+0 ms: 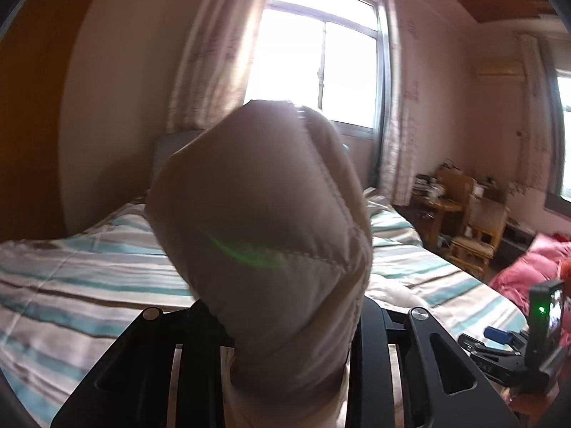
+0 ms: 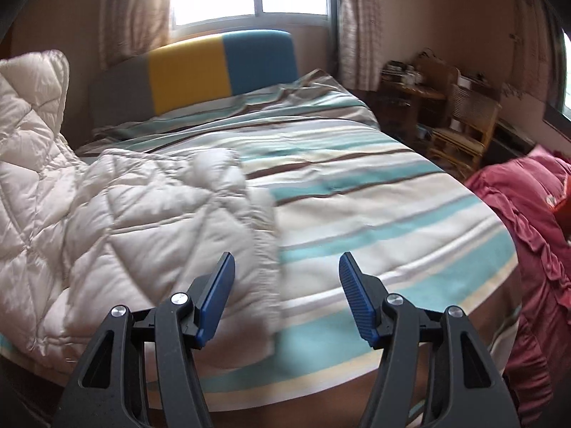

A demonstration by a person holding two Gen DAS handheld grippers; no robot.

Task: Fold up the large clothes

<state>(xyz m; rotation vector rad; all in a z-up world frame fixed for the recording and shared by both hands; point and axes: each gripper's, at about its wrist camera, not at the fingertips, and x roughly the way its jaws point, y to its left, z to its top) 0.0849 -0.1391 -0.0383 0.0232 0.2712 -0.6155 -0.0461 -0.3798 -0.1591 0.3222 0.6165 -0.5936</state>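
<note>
While the left hand-held gripper (image 1: 285,324) clamps the quilted garment (image 1: 260,221), the right (image 2: 285,299) gapes beside it.

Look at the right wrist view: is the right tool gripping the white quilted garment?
No: the right tool is open, empty, above the white quilted garment.

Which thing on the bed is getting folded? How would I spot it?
Find the big bed with the striped teal, brown and cream cover. On its left side lies the puffy white quilted garment, stitched in diamond shapes; the left tongs hold one end of it up. It is plain white, unlike the striped cover and the pink bedding at the right.
</note>
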